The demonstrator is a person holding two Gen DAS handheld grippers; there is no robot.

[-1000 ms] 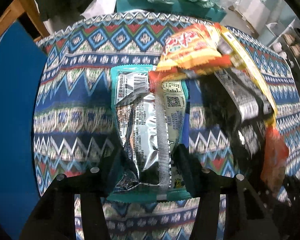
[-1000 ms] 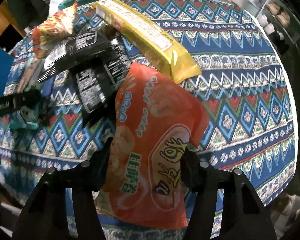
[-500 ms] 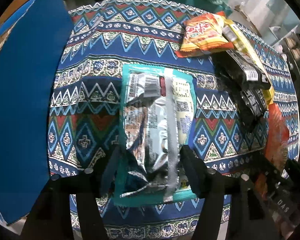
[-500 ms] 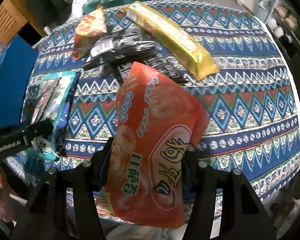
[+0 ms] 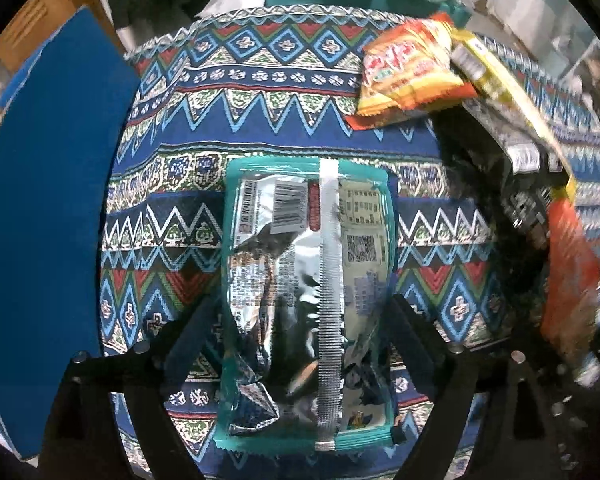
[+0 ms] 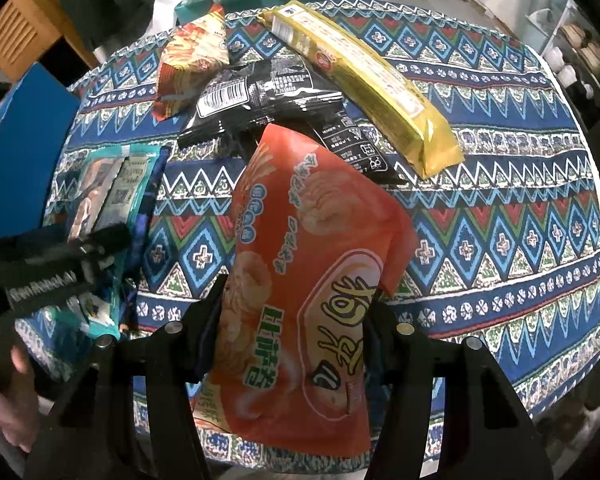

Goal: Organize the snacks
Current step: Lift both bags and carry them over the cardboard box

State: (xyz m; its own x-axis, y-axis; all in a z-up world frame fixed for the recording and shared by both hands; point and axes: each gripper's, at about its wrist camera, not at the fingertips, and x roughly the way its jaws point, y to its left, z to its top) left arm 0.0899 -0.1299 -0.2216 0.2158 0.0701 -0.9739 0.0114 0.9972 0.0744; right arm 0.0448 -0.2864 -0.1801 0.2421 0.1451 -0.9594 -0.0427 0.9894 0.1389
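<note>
A teal and silver snack packet (image 5: pixel 308 264) lies flat, back side up, on the patterned tablecloth (image 5: pixel 260 128). My left gripper (image 5: pixel 302 312) straddles its near half; its jaws are opening and the pads stand just off the packet's edges. The same packet (image 6: pixel 116 184) shows at the left of the right wrist view. My right gripper (image 6: pixel 296 304) is shut on a big orange snack bag (image 6: pixel 308 240), held above the cloth near the table's front edge. That bag (image 5: pixel 568 272) appears blurred at the right of the left wrist view.
A small orange-yellow packet (image 6: pixel 192 60), black packets (image 6: pixel 268 96) and a long gold pack (image 6: pixel 364 80) lie piled at the back of the round table. A blue board (image 5: pixel 40 220) stands left of it. A person's hand (image 6: pixel 4 400) is at lower left.
The left jaws have spread apart and let go of the teal packet, which now rests on the cloth. The right gripper keeps hold of the orange bag and has drifted back from the pile.
</note>
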